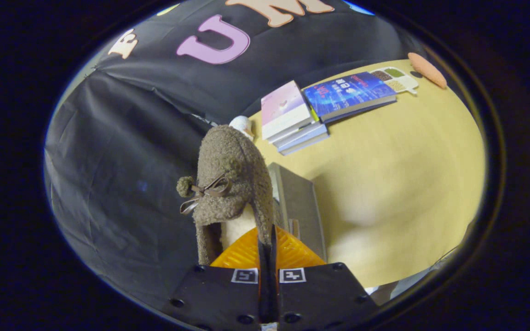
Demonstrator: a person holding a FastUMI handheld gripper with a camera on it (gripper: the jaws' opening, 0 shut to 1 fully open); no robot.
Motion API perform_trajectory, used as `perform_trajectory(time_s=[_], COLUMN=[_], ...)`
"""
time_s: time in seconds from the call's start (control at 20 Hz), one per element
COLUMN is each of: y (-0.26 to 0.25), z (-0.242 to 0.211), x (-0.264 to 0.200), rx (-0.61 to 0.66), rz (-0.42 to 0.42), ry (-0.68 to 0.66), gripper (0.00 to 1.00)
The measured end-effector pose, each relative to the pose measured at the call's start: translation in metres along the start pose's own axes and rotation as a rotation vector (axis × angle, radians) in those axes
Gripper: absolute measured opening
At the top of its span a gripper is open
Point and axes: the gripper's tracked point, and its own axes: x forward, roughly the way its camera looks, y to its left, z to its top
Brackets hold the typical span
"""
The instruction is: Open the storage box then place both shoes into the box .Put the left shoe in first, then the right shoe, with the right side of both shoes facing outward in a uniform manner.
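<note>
A fuzzy brown slipper shoe [228, 179] with a small bow and a pale lining hangs lifted in the air, toe pointing away from me. My gripper [267, 239] is shut on the thin edge of its collar, both fingers pressed together on the fabric. Behind and below the shoe lies the grey storage box [298, 202] on the table; whether its lid is up I cannot tell. A bit of another pale object [242, 123] peeks out beyond the shoe's toe.
The yellow wooden table [398, 174] stretches off past the box. A stack of books [292, 119] and a blue book [350, 94] lie beyond it, with a small compartment tray [396, 78] and an orange oval pad [427, 70] further off.
</note>
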Motion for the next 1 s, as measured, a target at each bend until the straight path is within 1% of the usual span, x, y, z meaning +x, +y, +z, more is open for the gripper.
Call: perform_trajectory(time_s=[0.2,0.45,0.6,0.85,1.0], y=[-0.002,-0.009,-0.01,-0.017,-0.016], z=[-0.033,-0.061,-0.063,-0.058,-0.06], x=[0.027,0.048,0.054,0.061,0.06], rx=[0.013,-0.039,-0.042,-0.096,-0.077], rz=[-0.057,-0.148,-0.195,-0.292,-0.313], ry=[0.06,0.088,0.058,0.003,-0.003], gripper=[0.03,0.03,0.04,0.04,0.04])
